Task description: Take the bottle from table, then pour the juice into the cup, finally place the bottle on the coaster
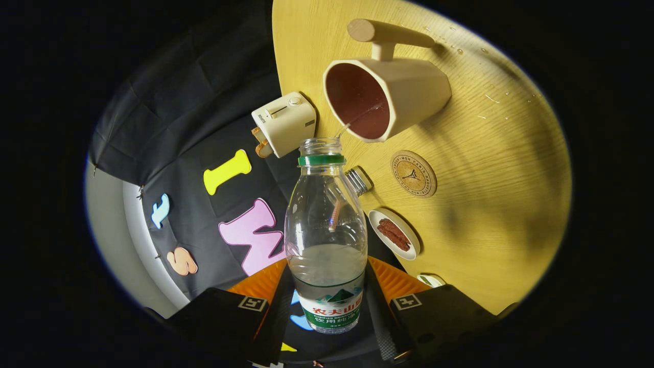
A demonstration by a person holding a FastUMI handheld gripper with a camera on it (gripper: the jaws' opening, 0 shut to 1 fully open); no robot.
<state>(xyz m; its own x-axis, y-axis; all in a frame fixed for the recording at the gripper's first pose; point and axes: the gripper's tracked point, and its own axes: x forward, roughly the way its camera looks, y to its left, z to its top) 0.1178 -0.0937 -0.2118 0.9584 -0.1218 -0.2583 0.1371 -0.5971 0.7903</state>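
Wooden tabletop [490, 214] at right of frame; pouring under way.
We find the gripper [327, 306] jaws clamped on the bottle [326, 240] at lower centre, uncapped, a thin stream running from its mouth into the cup [388, 97] at upper centre. We note the coaster [414, 174] bare, right of the bottle's neck, and a small dish [394, 233] below it.

A round wooden table [475, 214] with a pale grain is seen, lit warmly, with soft shadows across it and a few droplets near its far edge. Behind it a black cloth wall [168, 117] is hung, creased in folds. Beside the cloth a pale grey wall [110, 230] is seen, edged by a white strip.
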